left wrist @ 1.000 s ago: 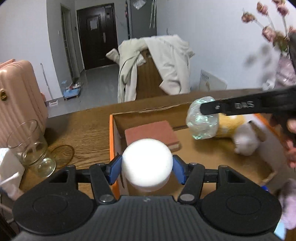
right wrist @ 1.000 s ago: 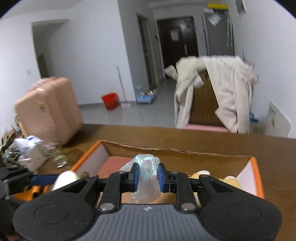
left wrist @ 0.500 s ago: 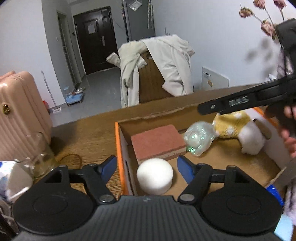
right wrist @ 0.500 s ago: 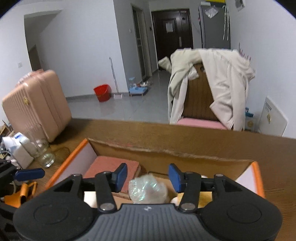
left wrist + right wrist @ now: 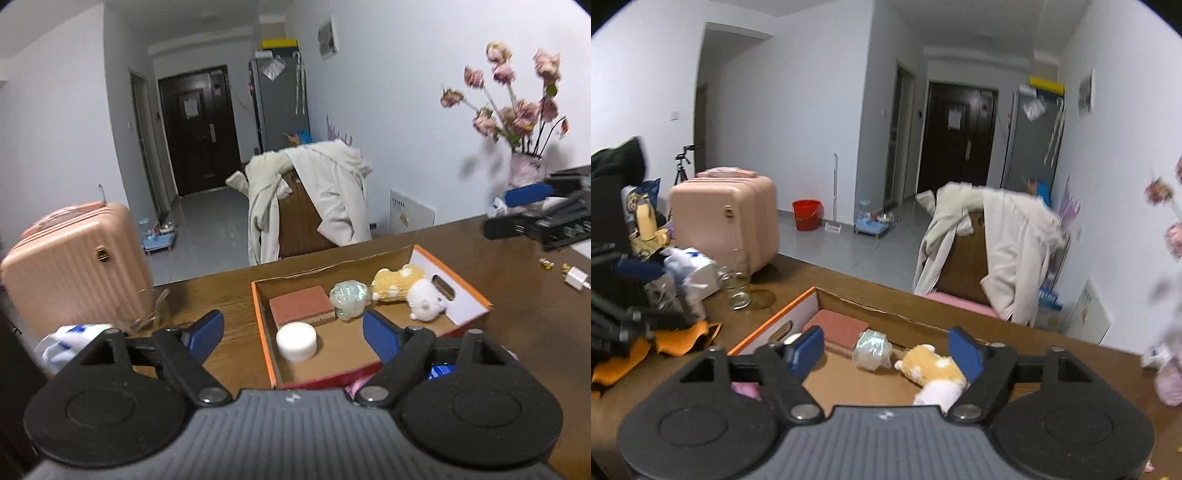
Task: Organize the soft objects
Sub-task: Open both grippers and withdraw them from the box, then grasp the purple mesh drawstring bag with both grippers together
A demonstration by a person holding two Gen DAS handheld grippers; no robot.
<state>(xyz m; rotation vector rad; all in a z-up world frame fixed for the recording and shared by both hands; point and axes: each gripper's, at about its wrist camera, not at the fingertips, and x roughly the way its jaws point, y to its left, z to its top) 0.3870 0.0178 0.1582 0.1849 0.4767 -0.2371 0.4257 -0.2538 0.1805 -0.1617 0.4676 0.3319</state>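
Blue-padded fingers of the left gripper have just been opening and stand wide, holding nothing. Below them the box on the desk holds, left to right, a white foam puck, a red sponge, a crumpled clear bag and a plush toy lying lengthwise toward the right wall. The right gripper has also just been opening, wide and empty.

My left claw stands wide, jaws just opened further, nothing between its blue pads. My right claw is spread likewise, jaws just parted and empty, tilted downward.
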